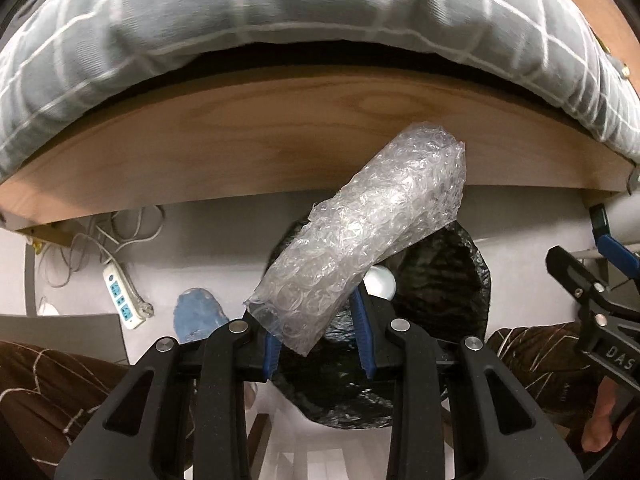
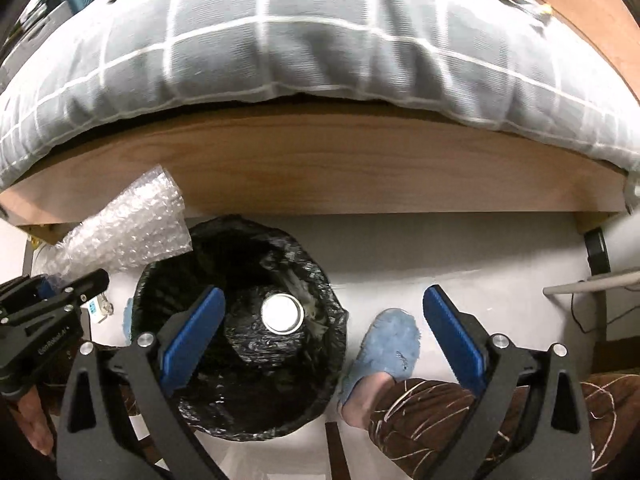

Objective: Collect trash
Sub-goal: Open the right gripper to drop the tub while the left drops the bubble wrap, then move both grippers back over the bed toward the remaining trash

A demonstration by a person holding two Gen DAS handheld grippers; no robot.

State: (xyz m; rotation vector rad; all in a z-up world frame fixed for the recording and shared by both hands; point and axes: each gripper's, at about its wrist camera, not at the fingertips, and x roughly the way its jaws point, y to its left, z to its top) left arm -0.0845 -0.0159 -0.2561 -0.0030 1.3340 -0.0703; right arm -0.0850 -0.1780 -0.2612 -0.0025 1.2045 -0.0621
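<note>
My left gripper [image 1: 320,332] is shut on a roll of clear bubble wrap [image 1: 368,224] and holds it tilted above a bin lined with a black bag [image 1: 464,280]. A white round object [image 1: 380,282] shows in the bin under the wrap. In the right wrist view the bin [image 2: 240,408] stands on the white floor with a round can top [image 2: 282,314] at its bottom. The bubble wrap [image 2: 128,224] and my left gripper [image 2: 60,300] are at its left rim. My right gripper [image 2: 324,340] is open and empty above the bin's right side.
A wooden bed frame [image 2: 320,168] with a grey checked duvet [image 2: 280,40] runs behind the bin. A white power strip [image 1: 122,298] with cables lies on the floor at left. The person's feet in blue slippers [image 2: 384,352] flank the bin.
</note>
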